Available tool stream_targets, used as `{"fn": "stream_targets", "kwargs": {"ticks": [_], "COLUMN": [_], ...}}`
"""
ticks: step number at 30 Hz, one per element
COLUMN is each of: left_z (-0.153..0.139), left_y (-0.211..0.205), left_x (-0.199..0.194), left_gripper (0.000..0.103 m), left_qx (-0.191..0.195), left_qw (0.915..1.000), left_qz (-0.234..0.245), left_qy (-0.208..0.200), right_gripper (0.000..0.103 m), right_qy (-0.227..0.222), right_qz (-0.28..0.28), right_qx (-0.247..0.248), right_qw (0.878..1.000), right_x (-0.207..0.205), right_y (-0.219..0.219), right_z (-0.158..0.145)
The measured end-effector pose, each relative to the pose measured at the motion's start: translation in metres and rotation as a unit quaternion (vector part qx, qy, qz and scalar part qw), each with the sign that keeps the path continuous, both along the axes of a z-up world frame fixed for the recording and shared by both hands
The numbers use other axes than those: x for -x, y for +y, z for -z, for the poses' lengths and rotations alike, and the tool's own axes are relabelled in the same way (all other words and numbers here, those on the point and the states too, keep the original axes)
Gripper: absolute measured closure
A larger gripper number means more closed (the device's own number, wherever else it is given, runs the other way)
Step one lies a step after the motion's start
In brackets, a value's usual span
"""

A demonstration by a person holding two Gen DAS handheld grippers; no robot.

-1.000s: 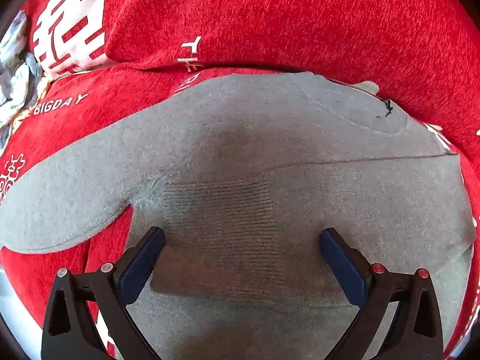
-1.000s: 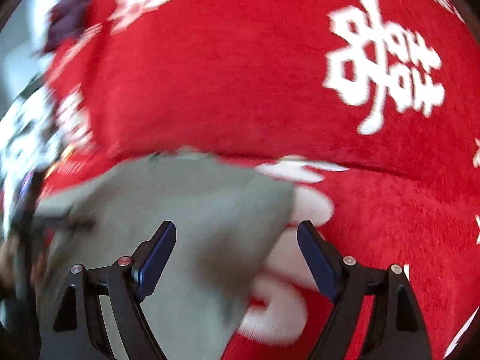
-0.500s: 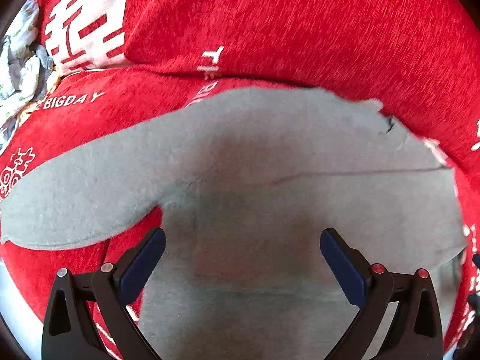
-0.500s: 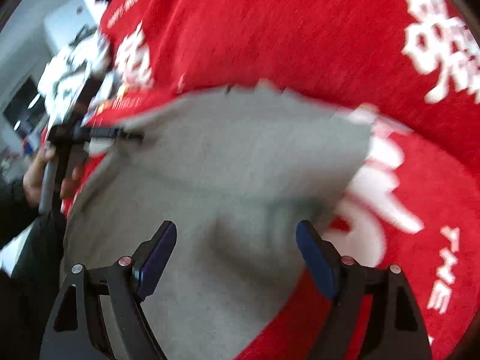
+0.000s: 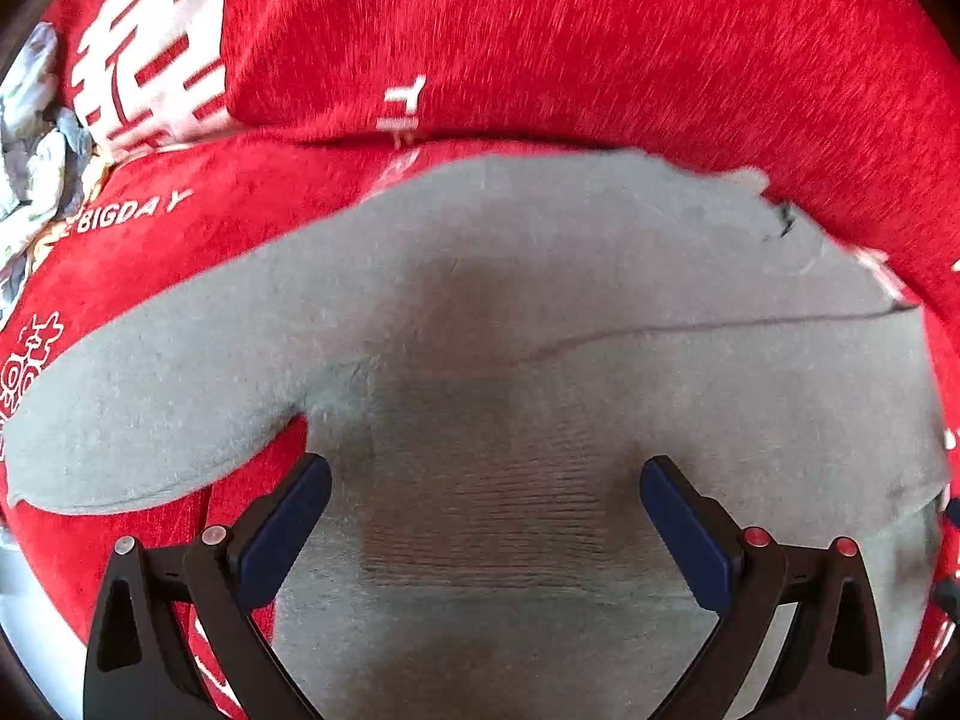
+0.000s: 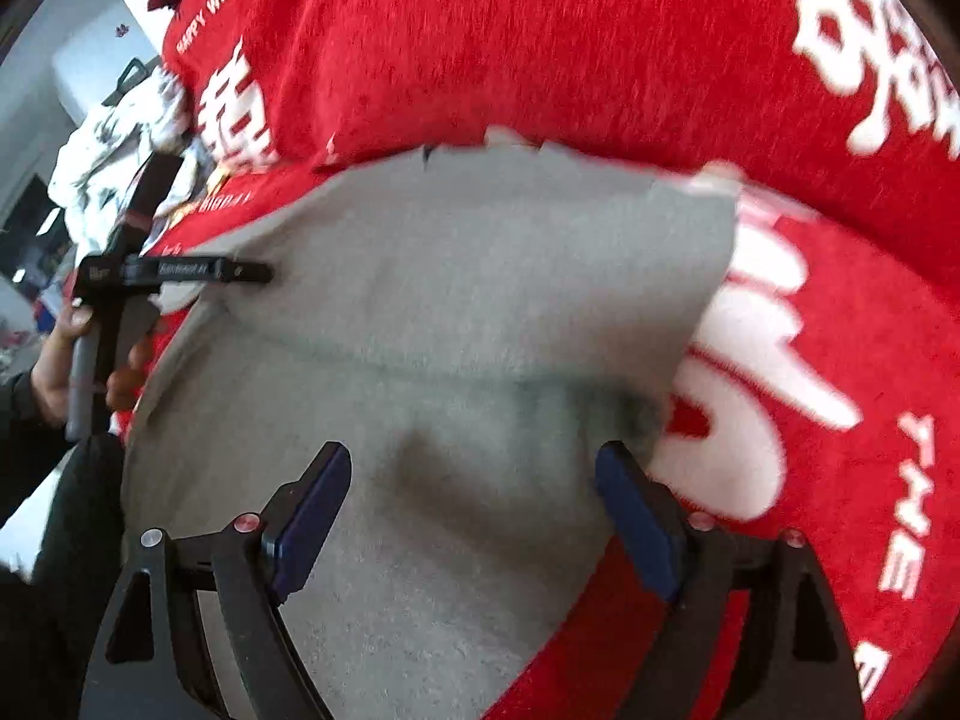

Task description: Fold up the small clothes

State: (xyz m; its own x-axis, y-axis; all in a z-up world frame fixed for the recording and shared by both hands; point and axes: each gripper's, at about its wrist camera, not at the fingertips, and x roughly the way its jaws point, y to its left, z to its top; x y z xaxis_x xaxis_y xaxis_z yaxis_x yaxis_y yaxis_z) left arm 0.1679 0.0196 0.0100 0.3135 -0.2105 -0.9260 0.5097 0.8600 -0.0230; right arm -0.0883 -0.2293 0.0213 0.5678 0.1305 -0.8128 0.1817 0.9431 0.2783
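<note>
Red cover (image 5: pixel 600 48) with white lettering fills both views, draped over a seat and its backrest; grey sweater (image 5: pixel 540 312) lies flat on it, one sleeve (image 5: pixel 150 408) stretched out at left, the other side apparently folded in already; left gripper (image 5: pixel 486 516) hangs spread over the ribbed hem, pinching nothing; right gripper (image 6: pixel 474 510) hangs spread over the sweater's right edge, also empty; next fold likely calls for a pinch on that loose sleeve.

We look steeply down from each wrist, close over the grey garment (image 5: pixel 540 312), which both views share; the right view faces leftward across it.
</note>
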Motion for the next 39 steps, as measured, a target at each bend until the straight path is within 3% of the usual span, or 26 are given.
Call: {"fn": "stream_targets", "kwargs": {"ticks": [2,4,5,6,7,8,10,12,15,17,18,20,21,22,23,26,28,29,30,31,32,33,35,37,38,39], "left_z": [-0.001,0.009,0.020,0.018,0.015,0.014,0.002,-0.006,-0.006,-0.003,0.001,0.009,0.014,0.015,0.013,-0.001,0.004,0.016,0.015,0.008,0.007,0.008,0.008,0.004,0.001,-0.003], "left_y": [-0.004,-0.008,-0.006,0.001,0.009,0.014,0.036,0.063,0.116,0.160,0.196,0.240,0.267,0.288,0.297,0.324,0.346,0.358,0.362,0.358,0.352,0.344,0.332,0.328,0.329,0.323], "left_x": [0.006,0.011,0.012,0.012,0.009,0.008,0.007,0.003,-0.015,-0.025,-0.032,-0.039,-0.044,-0.048,-0.048,-0.065,-0.079,-0.089,-0.095,-0.105,-0.113,-0.130,-0.151,-0.160,-0.158,-0.158], "left_gripper": [0.000,0.000,0.000,0.000,0.000,0.000,0.000,0.000,0.000,0.000,0.000,0.000,0.000,0.000,0.000,0.000,0.000,0.000,0.000,0.000,0.000,0.000,0.001,0.028,0.076,0.093], "left_qx": [0.010,-0.012,-0.025,-0.005,-0.003,-0.001,0.015,0.017,0.044,0.064,0.080,0.107,0.118,0.148,0.166,0.148,0.159,0.160,0.153,0.129,0.122,0.110,0.087,0.063,0.050,0.064], "left_qw": [0.9999,0.9995,0.9990,0.9995,0.9996,0.9994,0.9997,0.9994,0.9927,0.9788,0.9617,0.9354,0.9177,0.9044,0.8993,0.8843,0.8612,0.8435,0.8400,0.8440,0.8519,0.8671,0.8796,0.8819,0.8846,0.8980], "left_qz": [0.011,0.026,0.034,0.029,0.018,0.014,0.001,-0.029,-0.110,-0.190,-0.257,-0.330,-0.371,-0.392,-0.398,-0.441,-0.481,-0.509,-0.518,-0.520,-0.509,-0.485,-0.467,-0.467,-0.464,-0.435], "left_qy": [0.007,0.011,0.012,0.012,0.022,0.030,0.021,0.003,0.021,0.040,0.053,0.067,0.077,0.078,0.072,0.035,0.039,0.059,0.049,0.021,0.019,0.024,0.016,0.001,-0.009,-0.003], "right_gripper": [0.015,0.011,0.008,0.005,0.005,0.005,0.005,0.005,0.005,0.005,0.005,0.005,0.002,0.000,0.000,0.000,0.000,0.000,0.000,0.000,0.000,0.000,0.000,0.000,0.000,0.000], "right_qy": [-0.032,-0.054,-0.051,-0.035,-0.006,0.052,0.032,0.025,-0.003,-0.004,-0.007,-0.002,0.008,0.008,0.003,-0.001,-0.004,-0.002,-0.001,-0.001,-0.002,-0.003,-0.002,-0.002,-0.002,-0.002], "right_qz": [0.014,0.025,0.029,0.028,0.022,0.022,0.026,0.035,0.045,0.043,0.035,0.021,0.010,0.007,0.001,0.005,0.005,0.005,0.005,0.005,0.006,0.007,0.007,0.007,0.007,0.007], "right_qx": [0.021,0.036,0.035,0.018,-0.002,-0.016,0.053,0.054,0.075,0.092,0.079,0.068,0.076,0.107,0.138,0.124,0.117,0.121,0.126,0.129,0.130,0.130,0.130,0.131,0.131,0.131], "right_qw": [0.999,0.998,0.998,0.999,1.000,0.998,0.998,0.998,0.996,0.995,0.996,0.997,0.997,0.994,0.990,0.992,0.993,0.993,0.992,0.992,0.991,0.991,0.991,0.991,0.991,0.991], "right_x": [-0.012,-0.028,-0.038,-0.047,-0.053,-0.061,-0.060,-0.059,-0.062,-0.069,-0.074,-0.076,-0.081,-0.083,-0.085,-0.084,-0.082,-0.085,-0.086,-0.087,-0.086,-0.086,-0.088,-0.087,-0.086,-0.087], "right_y": [0.006,0.012,0.015,0.017,0.017,0.019,0.036,0.050,0.082,0.103,0.115,0.132,0.144,0.158,0.168,0.163,0.162,0.165,0.167,0.168,0.168,0.169,0.170,0.170,0.170,0.170], "right_z": [-0.014,-0.021,-0.017,-0.008,0.004,0.023,0.016,0.008,-0.002,0.000,0.003,0.010,0.020,0.023,0.025,0.025,0.025,0.027,0.027,0.027,0.027,0.027,0.026,0.027,0.027,0.027]}}
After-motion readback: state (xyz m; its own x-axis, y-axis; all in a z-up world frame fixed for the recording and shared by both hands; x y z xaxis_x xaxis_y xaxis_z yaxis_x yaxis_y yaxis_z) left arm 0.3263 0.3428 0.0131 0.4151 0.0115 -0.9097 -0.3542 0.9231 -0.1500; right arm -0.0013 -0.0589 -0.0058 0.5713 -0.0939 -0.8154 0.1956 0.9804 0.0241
